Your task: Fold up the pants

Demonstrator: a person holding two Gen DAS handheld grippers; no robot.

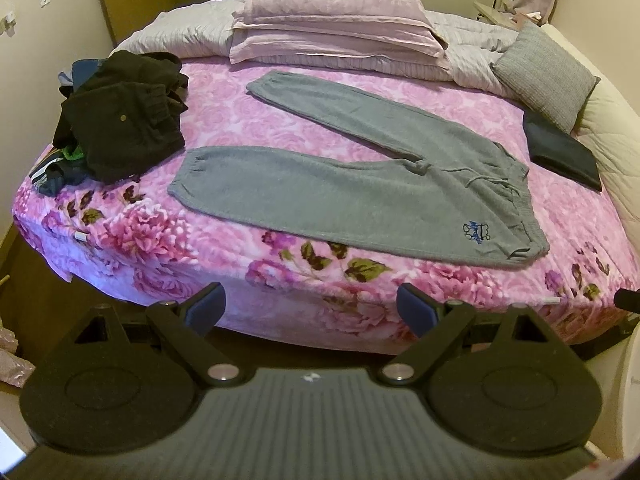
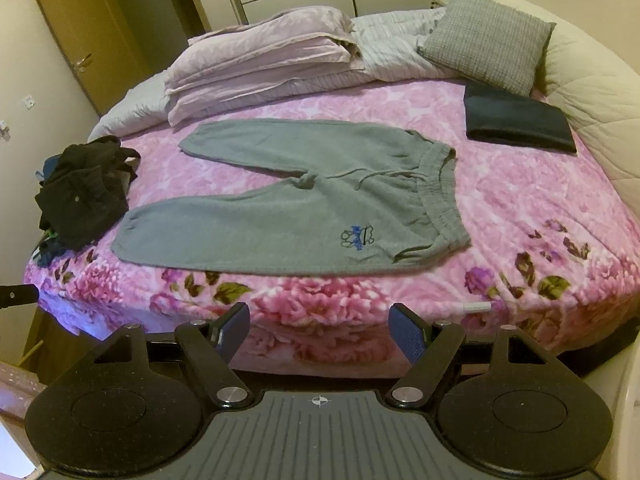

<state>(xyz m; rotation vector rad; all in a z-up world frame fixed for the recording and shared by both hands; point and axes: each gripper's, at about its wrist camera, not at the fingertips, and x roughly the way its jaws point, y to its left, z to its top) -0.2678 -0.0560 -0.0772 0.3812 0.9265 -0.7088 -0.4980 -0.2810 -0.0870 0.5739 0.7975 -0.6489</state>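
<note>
Holding both grippers back from the bed, left gripper (image 1: 312,304) and right gripper (image 2: 320,324) fingers apart and empty, we see the grey fleece sweatpants (image 1: 360,176) spread flat, legs splayed, ready for folding.

Dark clothes pile (image 1: 124,120), lilac pillows (image 1: 336,24), grey cushion (image 1: 546,74), and perhaps a folded dark garment (image 1: 562,152) on floral blanket (image 1: 224,220).

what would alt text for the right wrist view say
Grey pants lie flat on a pink floral bed, legs spread in a V, waistband to the right. The open right gripper hovers at the near edge, holding nothing. Dark clothes are piled left; a folded dark garment lies right.
</note>
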